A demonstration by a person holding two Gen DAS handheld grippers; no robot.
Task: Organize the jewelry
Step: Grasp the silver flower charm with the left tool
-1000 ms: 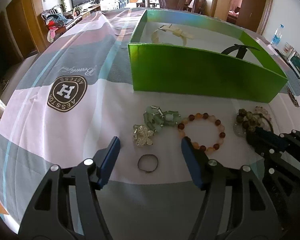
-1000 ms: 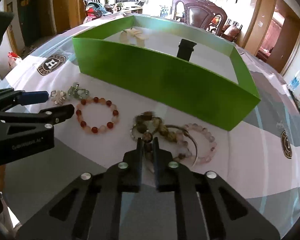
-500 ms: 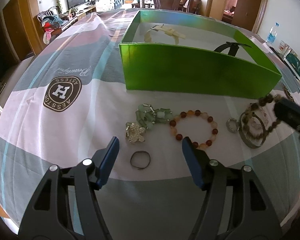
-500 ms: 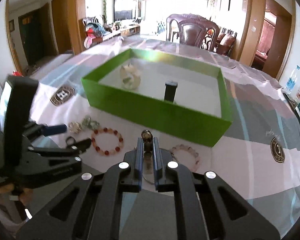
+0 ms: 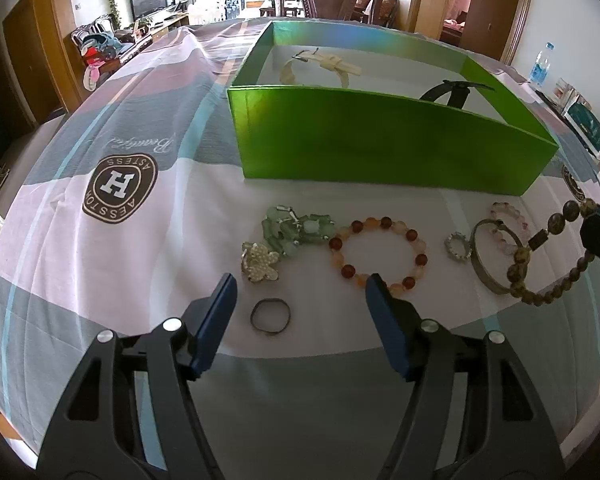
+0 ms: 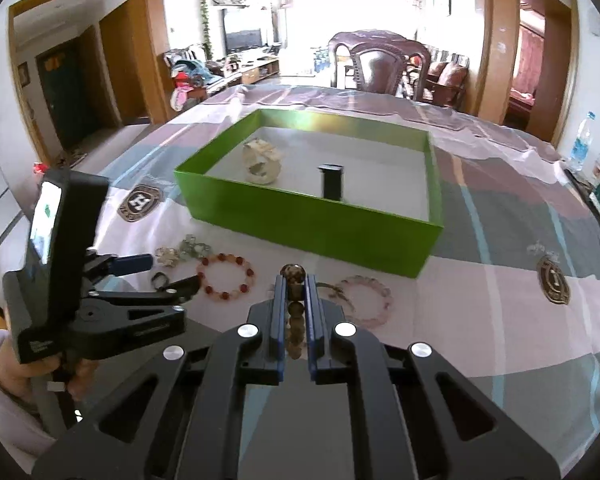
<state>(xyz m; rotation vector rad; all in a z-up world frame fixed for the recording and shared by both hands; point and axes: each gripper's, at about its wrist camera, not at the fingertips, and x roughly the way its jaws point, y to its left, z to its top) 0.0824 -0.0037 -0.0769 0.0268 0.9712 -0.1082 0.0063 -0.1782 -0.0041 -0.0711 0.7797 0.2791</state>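
In the box: the big green cardboard box already has two things inside, a cream watch with a strap and a black strap or watch standing up.
Being carried: a string of dark brown round beads is off the cloth, pinched between the blue pads of the right gripper. It hangs in the air near the front right corner of the box, not over it yet.
Right gripper: squeezed tight on the brown beads.
Left gripper: the left gripper has its blue fingers wide apart with nothing in them. It hovers over a small dark thin ring that lies on the cloth.
Still on the cloth: a bracelet of red and orange beads, a clump of pale green glass pieces, a sparkly silver flower brooch, a little silver ring with bumps, a plain silver bangle and a bracelet of pale pink beads.
How far along: I think it is early. Two things are put away, one is on its way, and seven wait on the striped tablecloth.
Next, I guess: the brown beads go into the box, then the small dark ring.
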